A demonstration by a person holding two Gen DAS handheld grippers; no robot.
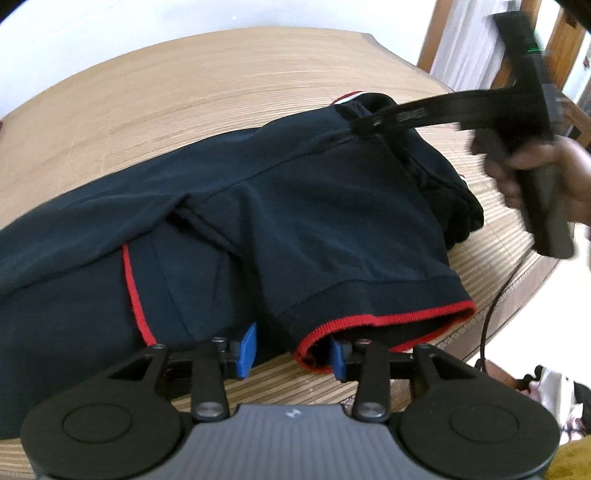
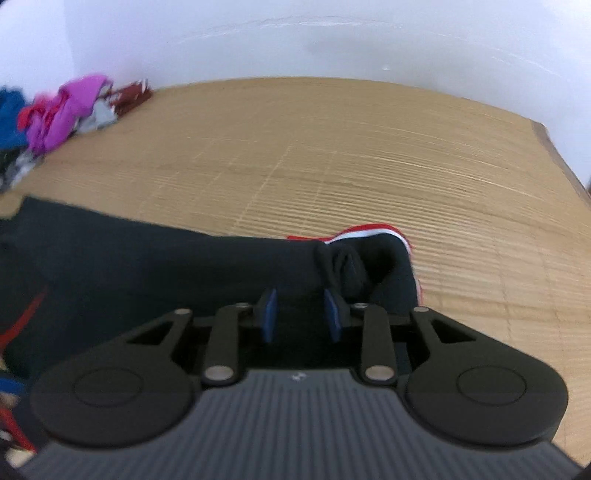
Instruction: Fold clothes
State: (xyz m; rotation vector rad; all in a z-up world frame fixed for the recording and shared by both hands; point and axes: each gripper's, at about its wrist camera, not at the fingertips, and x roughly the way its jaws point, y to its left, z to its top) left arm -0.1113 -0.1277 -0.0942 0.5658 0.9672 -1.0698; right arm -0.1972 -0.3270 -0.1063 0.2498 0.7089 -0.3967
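A dark navy shirt [image 1: 295, 206] with red trim lies spread on a bamboo mat [image 1: 184, 92]. My left gripper [image 1: 292, 354] is at the near sleeve's red hem [image 1: 388, 319]. Its blue pads stand apart, the sleeve's corner is between them, and one pad is inside the sleeve opening. My right gripper [image 1: 364, 123], held by a hand [image 1: 561, 173], reaches down onto the collar end. In the right wrist view the right gripper [image 2: 303, 314] hovers over the shirt [image 2: 147, 266] beside the bunched collar [image 2: 343, 266] with its red and white stripe [image 2: 369, 234]. A gap shows between its pads.
A pile of coloured clothes [image 2: 66, 110] sits at the mat's far left corner by the white wall. The mat's [image 2: 332, 147] right edge drops off near the shirt. A black cable [image 1: 491, 306] hangs there, and a wooden door frame [image 1: 439, 33] stands beyond.
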